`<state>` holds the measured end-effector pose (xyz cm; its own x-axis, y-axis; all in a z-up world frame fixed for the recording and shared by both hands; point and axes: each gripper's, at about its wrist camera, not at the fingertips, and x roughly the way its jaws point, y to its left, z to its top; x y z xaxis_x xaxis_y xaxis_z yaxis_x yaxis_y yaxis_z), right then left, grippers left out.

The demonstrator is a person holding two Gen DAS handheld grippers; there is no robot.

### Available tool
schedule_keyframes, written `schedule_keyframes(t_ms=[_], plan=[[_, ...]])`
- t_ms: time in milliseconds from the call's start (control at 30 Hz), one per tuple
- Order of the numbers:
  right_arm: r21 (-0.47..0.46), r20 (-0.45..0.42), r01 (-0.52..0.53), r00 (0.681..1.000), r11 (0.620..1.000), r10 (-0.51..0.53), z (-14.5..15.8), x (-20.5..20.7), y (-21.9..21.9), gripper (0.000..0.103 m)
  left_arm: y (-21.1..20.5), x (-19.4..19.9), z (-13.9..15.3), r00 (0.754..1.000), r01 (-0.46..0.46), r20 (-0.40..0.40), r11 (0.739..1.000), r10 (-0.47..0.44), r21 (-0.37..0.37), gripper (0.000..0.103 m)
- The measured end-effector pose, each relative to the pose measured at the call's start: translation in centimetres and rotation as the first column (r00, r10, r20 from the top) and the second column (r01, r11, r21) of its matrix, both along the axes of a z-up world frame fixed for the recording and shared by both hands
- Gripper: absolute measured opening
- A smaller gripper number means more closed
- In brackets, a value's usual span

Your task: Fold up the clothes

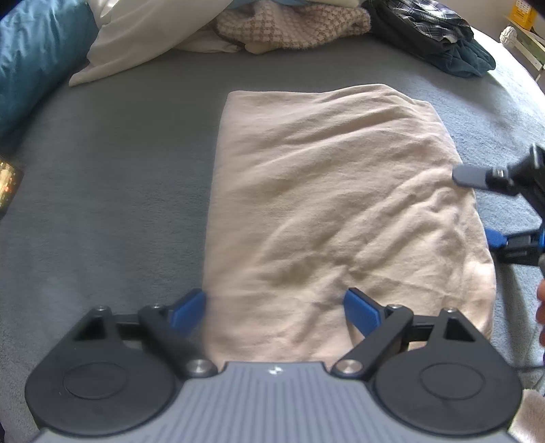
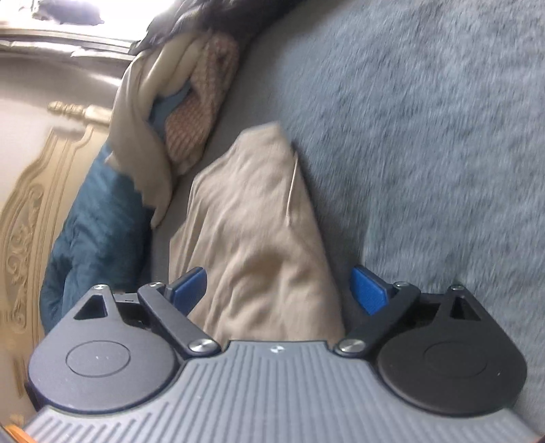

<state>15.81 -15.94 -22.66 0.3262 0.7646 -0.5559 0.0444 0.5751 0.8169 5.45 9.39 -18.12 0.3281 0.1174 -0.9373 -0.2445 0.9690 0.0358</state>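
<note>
1. Beige garment (image 1: 327, 204) lies folded into a long rectangle on the grey bed cover (image 1: 119, 191), wrinkled on top, near end just under the left hand-held gripper (image 1: 274, 308)
2. Left hand-held gripper: jaws wide apart, nothing between the pads, hovering over the garment's near end; its left finger sits about on the left long edge
3. Right hand-held gripper (image 2: 279, 289): jaws apart, straddling the garment's right long edge, cloth runs between the fingers but the pads do not press on it; not holding
4. Handling, judged: thin soft fabric, light, limp, will sag and slide on itself; needs a pinch through all layers at corners or along an edge, not mid-panel
5. Best holds look like the 2 near corners, or the right long edge for a lengthwise fold
6. Edges: left long edge straight and clean; right edge wavy, a layer peeking out
7. Room: open bed cover left of the garment and beyond its far end
8. Clutter: white pillow (image 1: 143, 37), checked knit (image 1: 293, 27), dark plaid pile (image 1: 439, 37) at far side; teal cushion (image 1: 34, 64) far left; all well apart from the garment
</note>
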Motion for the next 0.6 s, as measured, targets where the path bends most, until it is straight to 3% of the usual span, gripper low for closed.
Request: schedule_keyframes(t_ms=[100, 300, 467, 533, 600], plan=[[0.036, -0.026, -0.042, 0.999, 0.998, 0.043, -0.4, -0.9, 0.7, 0.092, 0.0, 0.0, 0.1, 1.000, 0.000, -0.001, 1.000, 0.000, 0.002, 0.090], [0.009, -0.004, -0.099, 0.995, 0.995, 0.099, -0.1, -1.6, 1.8, 0.092, 0.7, -0.4, 0.6, 1.000, 0.014, 0.021, 1.000, -0.014, -0.026, 0.091], [0.017, -0.011, -0.094, 0.995, 0.995, 0.094, -0.1, -1.5, 1.6, 0.092, 3.4, -1.4, 2.4, 0.991, 0.010, 0.133, 0.998, -0.001, -0.065, 0.091], [0.018, -0.007, -0.092, 0.996, 0.996, 0.092, -0.1, -1.6, 1.6, 0.092, 4.4, -1.3, 2.8, 0.987, -0.001, 0.160, 0.995, 0.017, -0.098, 0.091], [0.022, -0.004, -0.089, 0.996, 0.996, 0.089, -0.3, -1.9, 1.1, 0.092, 5.6, -0.5, 2.1, 0.985, -0.019, 0.168, 0.984, 0.049, -0.177, 0.091]])
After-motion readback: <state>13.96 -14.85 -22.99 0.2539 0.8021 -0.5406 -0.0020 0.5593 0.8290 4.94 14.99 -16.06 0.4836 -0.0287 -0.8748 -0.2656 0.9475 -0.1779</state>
